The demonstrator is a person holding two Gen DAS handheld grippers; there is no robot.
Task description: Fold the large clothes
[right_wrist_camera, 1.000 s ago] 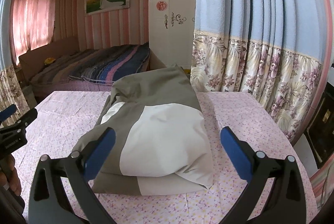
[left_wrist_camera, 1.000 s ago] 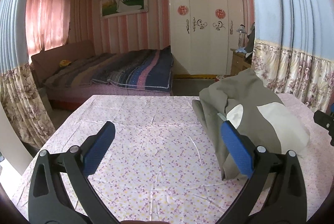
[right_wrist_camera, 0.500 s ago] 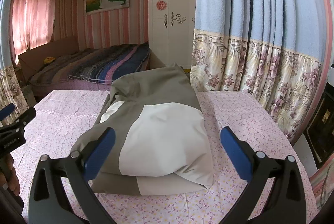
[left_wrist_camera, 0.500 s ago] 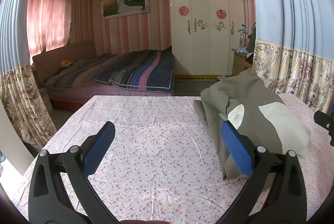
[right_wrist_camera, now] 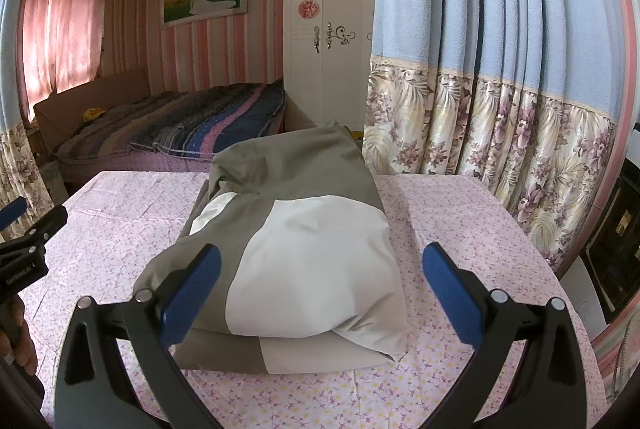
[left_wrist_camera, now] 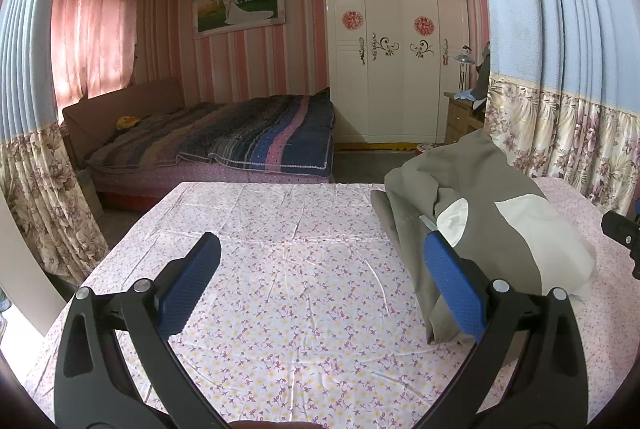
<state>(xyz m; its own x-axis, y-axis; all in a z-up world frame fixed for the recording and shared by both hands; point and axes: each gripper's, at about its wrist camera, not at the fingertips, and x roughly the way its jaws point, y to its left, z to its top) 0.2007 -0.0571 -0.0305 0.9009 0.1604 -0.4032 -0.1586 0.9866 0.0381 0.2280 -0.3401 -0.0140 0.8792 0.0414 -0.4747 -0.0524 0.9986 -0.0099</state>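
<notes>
- Almost nothing has changed over the last second — the grey-and-white garment [right_wrist_camera: 296, 253] lies in the same compact folded bundle on the right side of the flowered surface [left_wrist_camera: 280, 269], so the fold looks finished.
- Left gripper [left_wrist_camera: 320, 269] hovers over bare cloth beside the bundle, jaws spread wide, holding nothing.
- Right gripper [right_wrist_camera: 320, 273] faces the bundle's near end — jaws equally wide, empty.

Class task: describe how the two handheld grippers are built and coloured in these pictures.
Both match. The left gripper and the right gripper each have two black plastic arms with slot cut-outs, silver rivets at the joints and blue textured pads. No cables or sleeves show.
</notes>
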